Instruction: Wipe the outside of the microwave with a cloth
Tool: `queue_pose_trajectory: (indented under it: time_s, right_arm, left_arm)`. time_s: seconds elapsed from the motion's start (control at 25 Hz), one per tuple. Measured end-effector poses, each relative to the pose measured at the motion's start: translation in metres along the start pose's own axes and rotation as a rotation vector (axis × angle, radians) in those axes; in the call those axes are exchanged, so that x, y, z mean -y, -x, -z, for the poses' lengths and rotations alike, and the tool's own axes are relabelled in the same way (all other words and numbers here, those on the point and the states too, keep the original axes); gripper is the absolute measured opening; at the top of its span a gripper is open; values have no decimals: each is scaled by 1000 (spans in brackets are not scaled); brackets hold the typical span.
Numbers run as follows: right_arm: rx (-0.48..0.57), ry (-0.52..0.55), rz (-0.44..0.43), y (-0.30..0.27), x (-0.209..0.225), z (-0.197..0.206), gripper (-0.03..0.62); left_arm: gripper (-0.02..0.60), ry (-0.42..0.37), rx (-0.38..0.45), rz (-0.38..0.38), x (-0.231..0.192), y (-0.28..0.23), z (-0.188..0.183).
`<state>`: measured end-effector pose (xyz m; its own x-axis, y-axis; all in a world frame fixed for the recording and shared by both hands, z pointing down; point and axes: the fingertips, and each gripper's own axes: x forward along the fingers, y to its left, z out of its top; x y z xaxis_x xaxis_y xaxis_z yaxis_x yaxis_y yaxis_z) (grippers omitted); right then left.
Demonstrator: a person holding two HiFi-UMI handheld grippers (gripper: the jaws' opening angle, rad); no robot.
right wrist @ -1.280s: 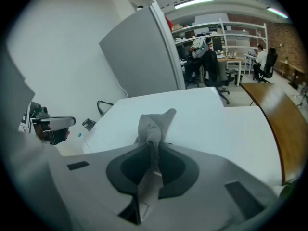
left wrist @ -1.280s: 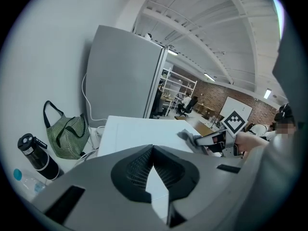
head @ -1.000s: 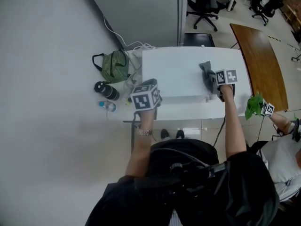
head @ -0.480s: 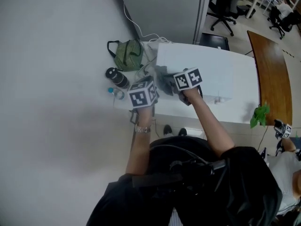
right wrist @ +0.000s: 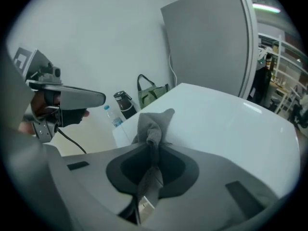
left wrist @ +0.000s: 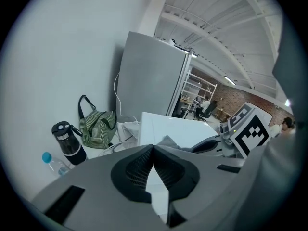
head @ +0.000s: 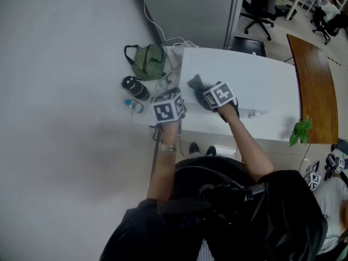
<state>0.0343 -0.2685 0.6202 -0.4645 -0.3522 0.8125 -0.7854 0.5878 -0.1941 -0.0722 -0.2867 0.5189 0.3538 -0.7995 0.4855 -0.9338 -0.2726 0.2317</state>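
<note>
Right gripper [right wrist: 152, 153] is pinching a grey cloth [right wrist: 153, 121] over the top of the white microwave [right wrist: 231, 124].

Its jaws are clamping the cloth's bunched middle. The free end is standing up just ahead of the tips and resting on the microwave's top near the left front corner. A small white tag [right wrist: 144, 205] is hanging from the cloth at the back of the jaws, its print too small to read. The left gripper [left wrist: 153, 149] is hovering just to the left of the right one, its jaws pressed together at the tips with nothing between them. Ahead of it and to its left, a green striped bag [left wrist: 97, 128], a black bottle [left wrist: 67, 142] and a blue-capped water bottle [left wrist: 54, 163] are sitting beside the microwave.
</note>
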Motion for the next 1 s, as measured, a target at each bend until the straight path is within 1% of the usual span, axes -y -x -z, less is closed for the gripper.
queue_pose_trajectory:
  time_s: [0.08, 0.16, 0.36, 0.48, 0.64, 0.76, 0.88, 0.92, 1.0]
  right_arm:
    - [15, -49, 27, 16, 25, 17, 40]
    - [34, -101, 71, 35, 56, 37, 40]
    - [99, -278, 171, 92, 129, 94, 40]
    - [149, -366, 201, 121, 157, 120, 40]
    - [175, -433, 241, 147, 180, 150, 38]
    - [143, -425, 284, 153, 189, 159, 39]
    - [79, -357, 346, 151, 188, 158, 40]
    - [79, -331, 349, 148, 183, 151, 40]
    - [136, -272, 318, 138, 164, 126, 40]
  left_arm:
    - [-6, -13, 1, 29, 14, -7, -3]
    - [-7, -28, -3, 62, 31, -16, -4]
    - [-7, -70, -37, 149, 75, -36, 4]
    - [-7, -95, -51, 182, 93, -42, 6]
    - [-7, -113, -59, 193, 106, -39, 5]
    - [-7, -106, -55, 176, 105, -35, 7]
    - [-7, -89, -68, 139, 98, -27, 20]
    - [-7, -80, -78, 123, 93, -24, 26]
    - [-7, -64, -104, 84, 80, -17, 43]
